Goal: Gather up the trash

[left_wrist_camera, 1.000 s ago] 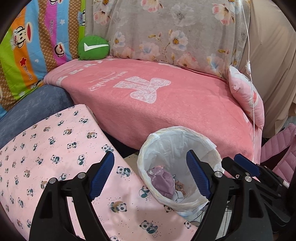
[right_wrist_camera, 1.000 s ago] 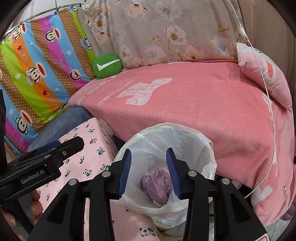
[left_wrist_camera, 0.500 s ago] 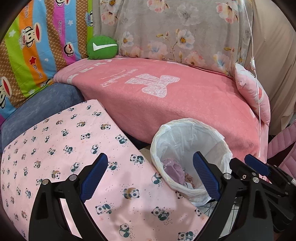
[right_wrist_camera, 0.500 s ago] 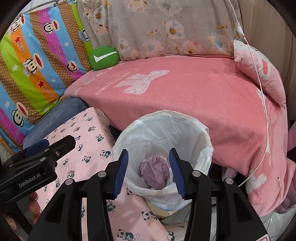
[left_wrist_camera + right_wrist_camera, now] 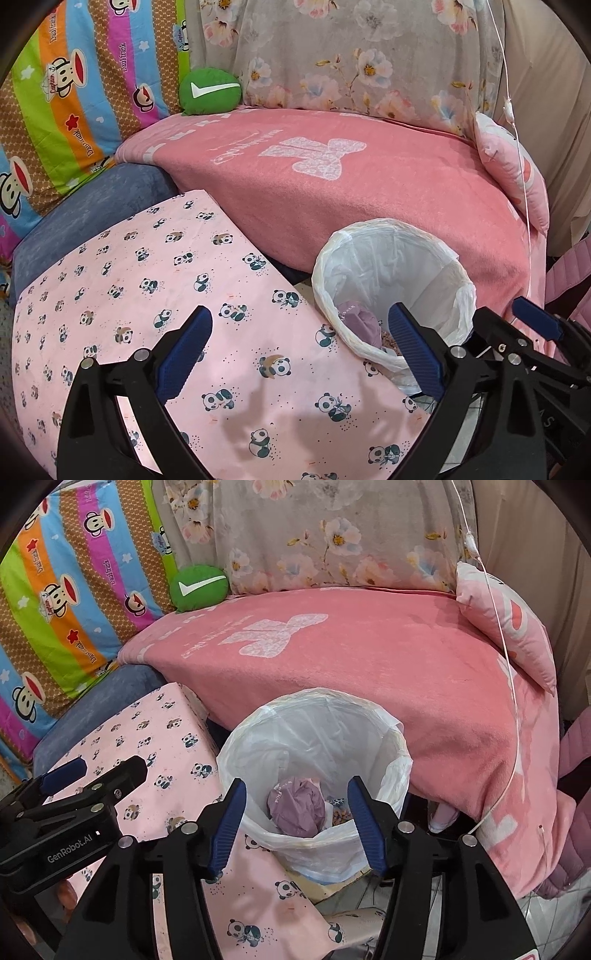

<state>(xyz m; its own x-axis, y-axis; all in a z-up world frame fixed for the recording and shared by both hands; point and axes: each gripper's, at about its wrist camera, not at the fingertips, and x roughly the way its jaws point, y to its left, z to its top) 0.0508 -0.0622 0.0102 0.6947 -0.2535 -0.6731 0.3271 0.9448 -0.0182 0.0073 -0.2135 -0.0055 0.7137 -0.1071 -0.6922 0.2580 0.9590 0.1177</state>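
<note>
The right gripper [image 5: 295, 827] hangs above the bin [image 5: 314, 716], jaws opening and empty, purple wrapper [image 5: 297, 806] below. The left gripper [image 5: 301, 350] is opening too, empty, over the panda cloth [image 5: 147, 280], bin at its right finger.

- 1 trash bin [image 5: 314, 716], white liner
- 1 crumpled purple wrapper [image 5: 297, 806] inside
- 1 green round cushion [image 5: 210, 90]
- 1 pink pillow [image 5: 506, 624]
- 1 panda-print cloth [image 5: 147, 280]
- 1 pink blanket [image 5: 351, 192]
</note>
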